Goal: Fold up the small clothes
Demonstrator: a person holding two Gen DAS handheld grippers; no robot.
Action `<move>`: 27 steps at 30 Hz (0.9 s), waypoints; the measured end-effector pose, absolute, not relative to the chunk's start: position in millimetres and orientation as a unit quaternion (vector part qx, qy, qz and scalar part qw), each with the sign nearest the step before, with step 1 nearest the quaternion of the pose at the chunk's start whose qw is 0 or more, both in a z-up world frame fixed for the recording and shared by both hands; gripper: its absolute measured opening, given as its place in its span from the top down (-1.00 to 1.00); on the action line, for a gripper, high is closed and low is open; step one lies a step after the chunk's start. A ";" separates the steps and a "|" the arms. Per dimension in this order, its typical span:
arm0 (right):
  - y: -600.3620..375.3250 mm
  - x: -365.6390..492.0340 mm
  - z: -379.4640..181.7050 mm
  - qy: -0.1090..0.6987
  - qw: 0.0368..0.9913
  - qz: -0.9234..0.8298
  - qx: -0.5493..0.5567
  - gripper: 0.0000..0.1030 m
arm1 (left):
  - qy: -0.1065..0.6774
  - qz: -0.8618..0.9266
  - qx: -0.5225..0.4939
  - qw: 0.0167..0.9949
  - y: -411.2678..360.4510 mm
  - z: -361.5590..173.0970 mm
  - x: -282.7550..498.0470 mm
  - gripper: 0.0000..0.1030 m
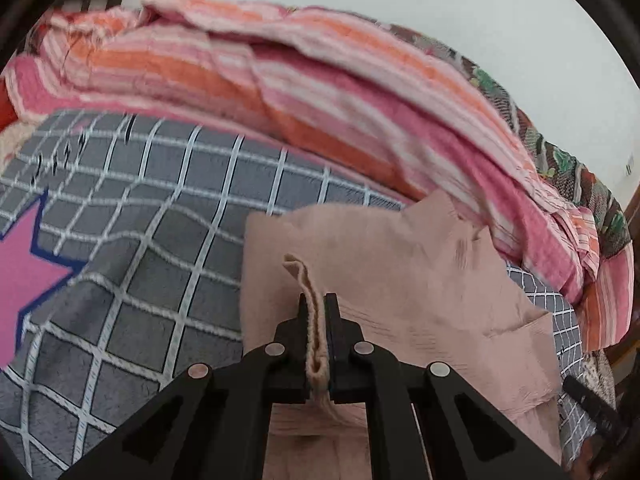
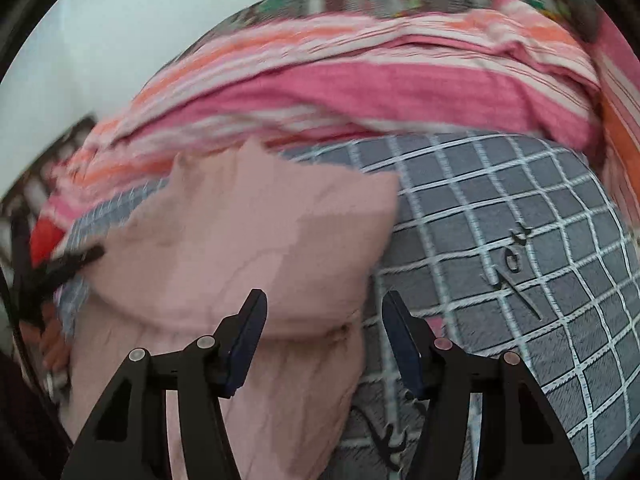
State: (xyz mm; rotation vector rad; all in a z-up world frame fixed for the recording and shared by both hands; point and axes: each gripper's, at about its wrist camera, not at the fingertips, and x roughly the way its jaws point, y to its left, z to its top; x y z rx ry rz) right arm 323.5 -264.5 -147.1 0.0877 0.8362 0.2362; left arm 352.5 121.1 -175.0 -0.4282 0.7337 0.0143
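Note:
A small pale pink garment (image 1: 400, 272) lies on a grey checked bedspread (image 1: 140, 240). My left gripper (image 1: 317, 304) is shut on a bunched edge of the garment, with a fold of cloth pinched between its fingers. In the right wrist view the same pale pink garment (image 2: 248, 240) lies partly folded over itself. My right gripper (image 2: 322, 304) is open and empty, just above the garment's right edge. The left gripper (image 2: 76, 260) shows at the far left of that view, at the garment's left edge.
A rumpled pink, orange and white striped blanket (image 1: 320, 92) is heaped along the far side of the bed, with a patterned dark cloth (image 1: 560, 152) behind it. A pink star (image 1: 24, 272) is printed on the bedspread at left. A pale wall lies beyond.

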 end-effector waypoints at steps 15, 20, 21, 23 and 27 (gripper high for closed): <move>-256.6 345.3 -160.2 0.405 0.911 0.072 0.037 0.14 | 0.322 -0.024 -0.199 0.925 108.0 -166.8 348.2 0.89; -263.2 351.8 -160.7 0.403 0.911 0.063 0.061 0.19 | 0.262 -0.023 -0.190 0.946 101.0 -146.4 339.7 0.89; -263.8 351.4 -160.4 0.401 0.912 0.063 0.062 0.20 | 0.253 -0.023 -0.189 0.949 101.0 -143.3 338.5 0.89; -264.6 348.5 -158.1 0.393 0.915 0.060 0.062 0.23 | 0.243 -0.013 -0.186 0.952 102.5 -141.4 337.4 0.89; -263.6 343.8 -155.3 0.389 0.918 0.059 0.053 0.24 | 0.304 0.018 -0.169 0.937 103.4 -158.4 353.7 0.89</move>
